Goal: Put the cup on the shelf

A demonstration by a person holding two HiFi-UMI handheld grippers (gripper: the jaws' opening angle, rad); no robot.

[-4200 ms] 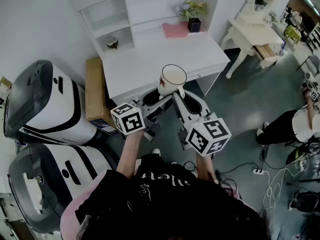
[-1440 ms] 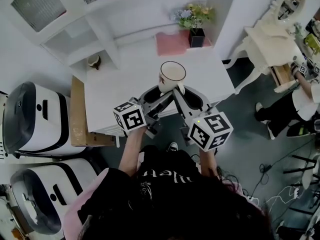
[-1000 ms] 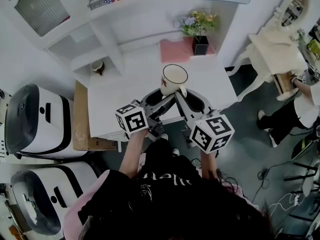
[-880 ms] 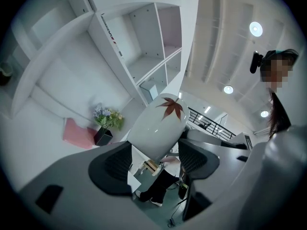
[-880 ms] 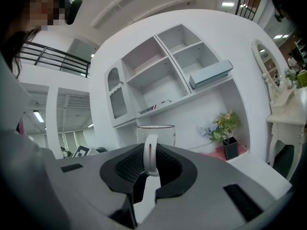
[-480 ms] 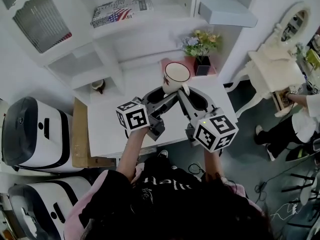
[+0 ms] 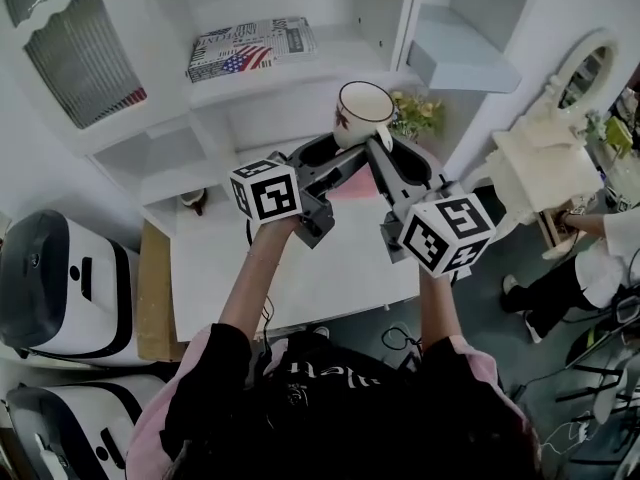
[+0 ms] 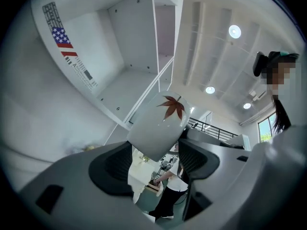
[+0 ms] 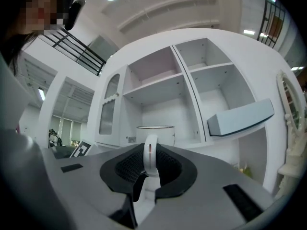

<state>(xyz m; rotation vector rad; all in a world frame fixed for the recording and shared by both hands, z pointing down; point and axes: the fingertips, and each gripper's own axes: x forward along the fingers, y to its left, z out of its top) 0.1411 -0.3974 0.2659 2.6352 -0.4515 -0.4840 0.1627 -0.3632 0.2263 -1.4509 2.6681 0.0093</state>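
In the head view, the cup (image 7: 365, 101) is held up in front of the shelf (image 7: 300, 80) and rests on none of its boards. Its handle is clamped by the right gripper (image 7: 376, 148). The left gripper (image 7: 326, 160) is raised just beside it, also in front of the shelf. A magazine (image 7: 250, 48) with a flag print lies flat on a board of the shelf. Flowers (image 7: 420, 114) stand at the foot of the shelf, partly hidden behind the cup.

In the left gripper view, the left gripper (image 8: 156, 159) is seen with its fingers apart. The base of the cup (image 8: 160, 123) is seen between their tips, tilted, with a red leaf (image 8: 171, 107) on its wall. No pressure from the pads is shown. The shelf (image 8: 124, 90) is seen beyond the cup.

In the right gripper view, the fingers of the right gripper (image 9: 149, 169) are closed on the handle (image 9: 150, 157), which stands upright between them. The rim of the cup (image 9: 155, 134) is seen level, in front of the middle compartment of the shelf (image 9: 163, 83).
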